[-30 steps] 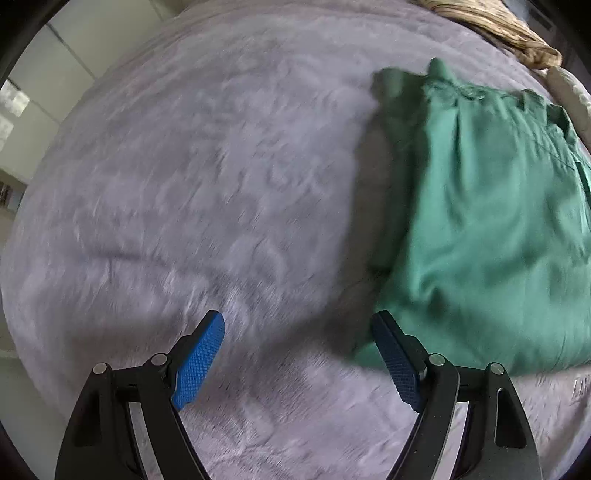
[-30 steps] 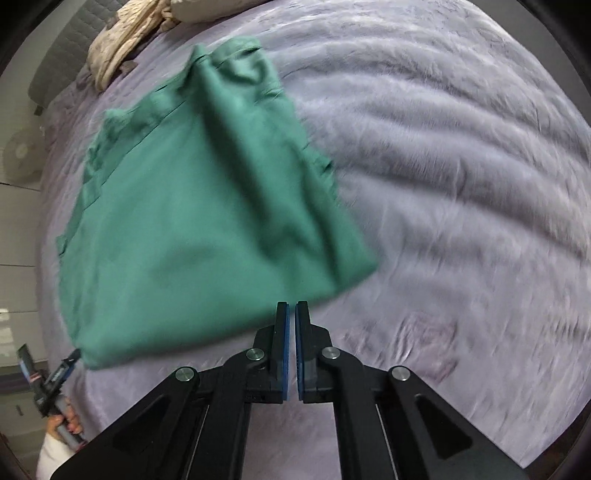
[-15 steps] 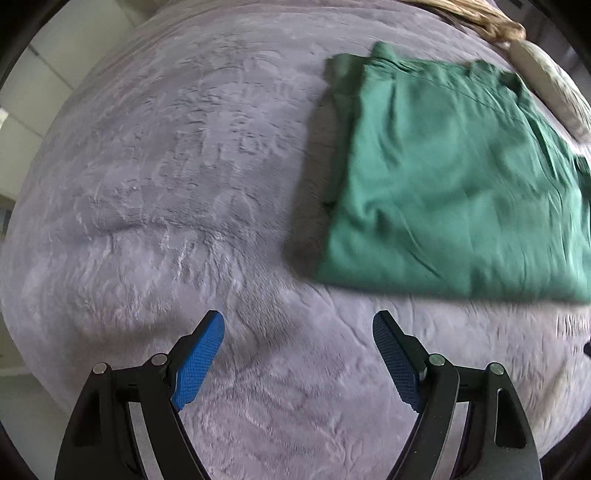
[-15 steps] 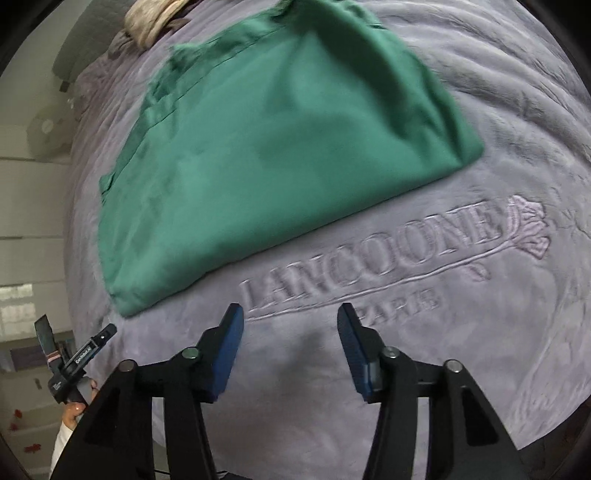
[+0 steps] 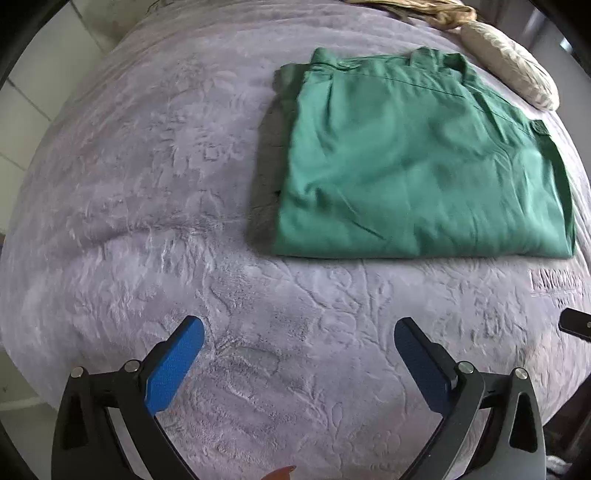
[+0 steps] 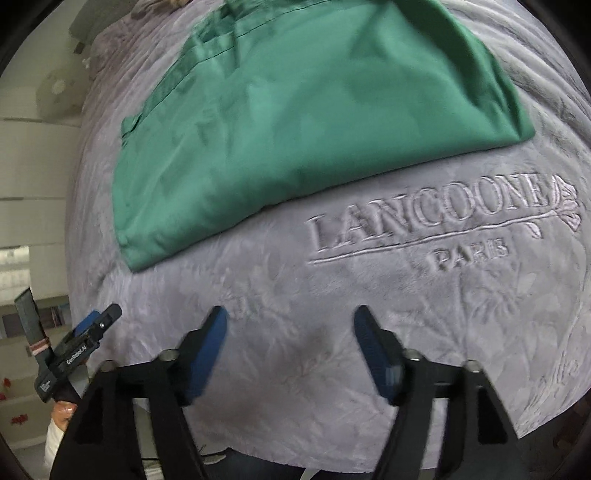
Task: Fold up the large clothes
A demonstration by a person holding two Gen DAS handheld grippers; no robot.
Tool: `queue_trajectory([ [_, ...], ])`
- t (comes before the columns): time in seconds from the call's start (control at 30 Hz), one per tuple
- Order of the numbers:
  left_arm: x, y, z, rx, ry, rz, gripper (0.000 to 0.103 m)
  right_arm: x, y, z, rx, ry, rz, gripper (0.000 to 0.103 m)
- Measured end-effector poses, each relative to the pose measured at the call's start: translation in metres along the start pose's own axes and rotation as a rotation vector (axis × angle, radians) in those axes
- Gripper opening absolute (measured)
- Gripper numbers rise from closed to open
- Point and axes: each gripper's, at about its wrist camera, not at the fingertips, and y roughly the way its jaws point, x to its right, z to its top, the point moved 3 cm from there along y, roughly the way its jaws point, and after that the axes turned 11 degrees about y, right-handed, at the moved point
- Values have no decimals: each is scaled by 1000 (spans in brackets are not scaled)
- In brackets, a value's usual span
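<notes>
A green garment (image 5: 421,162) lies folded into a rough rectangle on the grey plush blanket (image 5: 147,206); the right wrist view has the same garment (image 6: 295,122) at its upper middle. My left gripper (image 5: 299,328) hangs over bare blanket nearer than the garment's front edge, its jaws opening wide with nothing between them. My right gripper (image 6: 290,319) is likewise over bare blanket below the garment, jaws opening and empty. In the right wrist view the left gripper (image 6: 92,325) shows at the far left, held by a hand.
Embossed lettering (image 6: 436,221) marks the blanket just below the garment's right part. A beige pillow (image 5: 513,70) and a crumpled beige cloth (image 5: 417,7) lie at the far edge. White wall panels (image 5: 33,81) stand beyond the blanket's left side.
The right gripper has gone from shut to open and drawn back from the garment. The left gripper has pulled back too, and its jaws have spread wider. The garment now lies flat.
</notes>
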Motion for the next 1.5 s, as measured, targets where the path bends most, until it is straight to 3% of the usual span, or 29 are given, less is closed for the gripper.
queue_trajectory([
  [0.17,7,-3,-2,-1,-5,-24,103,-10,3,-7,-12,-25,-12,76],
  [0.23,-1,1,-2,-4,-25,-15,103,-16,5,-10,-15,-38,-10,86],
  [0.33,-10,6,-3,-4,-31,6,103,-24,6,-15,-19,-62,-12,87],
  [0.73,-25,15,-10,-21,-42,-24,103,-49,30,-35,-93,-122,37,88],
  [0.83,-28,16,-10,-23,-46,-29,103,-53,35,-38,-92,-116,67,103],
  [0.97,-33,21,-9,-32,-44,-26,103,-55,43,-39,-92,-101,85,103],
  [1.27,-46,36,-4,-50,-52,-34,103,-51,68,-37,-215,-1,107,103],
  [1.5,-55,45,-4,-55,-66,-36,103,-50,73,-28,-213,43,111,103],
])
